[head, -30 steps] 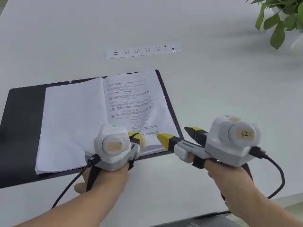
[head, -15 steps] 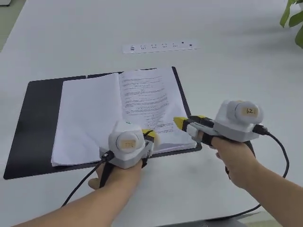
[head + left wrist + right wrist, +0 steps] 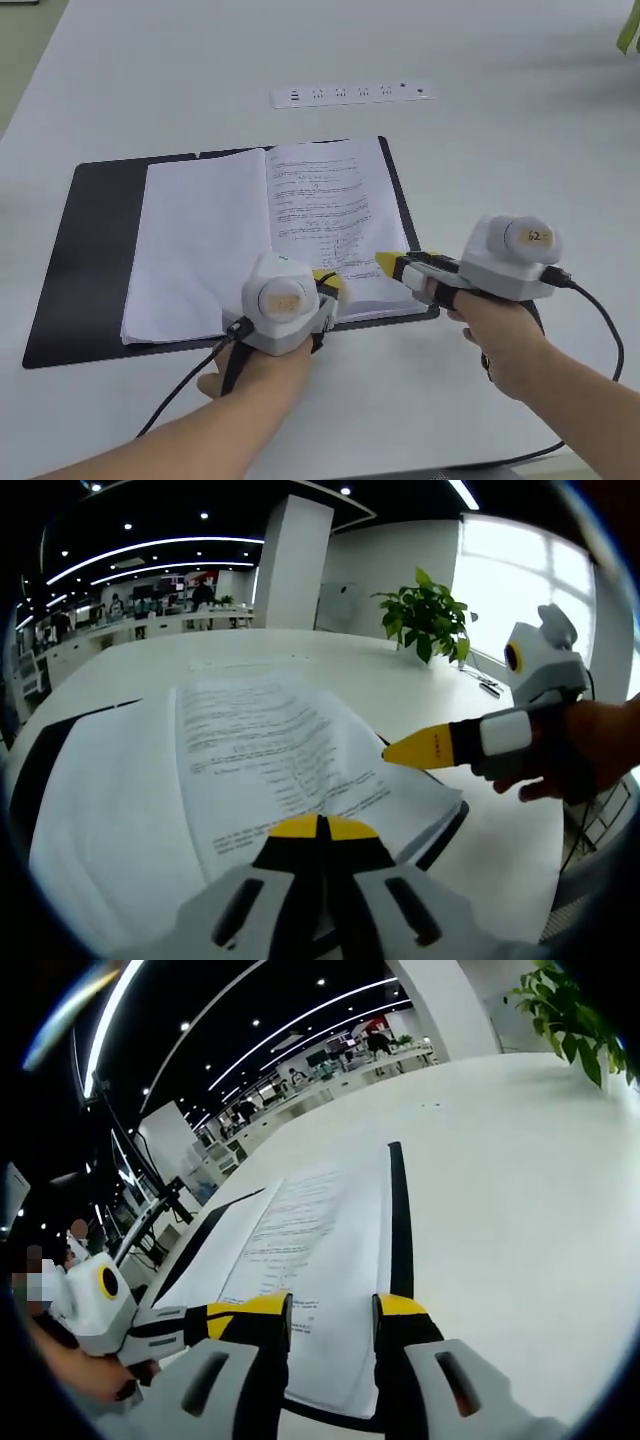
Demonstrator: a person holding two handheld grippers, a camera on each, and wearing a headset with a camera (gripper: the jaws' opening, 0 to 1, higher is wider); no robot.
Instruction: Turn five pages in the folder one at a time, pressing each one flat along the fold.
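A black folder lies open on the white table, with a blank sheet on the left and a printed page on the right. My left gripper is shut, its yellow tips low over the bottom edge of the printed page. My right gripper comes in from the right over the page's lower right corner. Its jaws stand open with nothing held, above the printed page and the folder's edge. The two grippers' tips are close together.
A white power strip lies on the table beyond the folder. A potted plant stands at the far right of the table. Cables trail from both grippers toward the near edge. Bare table surrounds the folder.
The head view has shifted, so the folder sits further right in the picture. My right gripper has moved a little further in over the printed page's lower right corner. The left gripper stays at the page's bottom edge.
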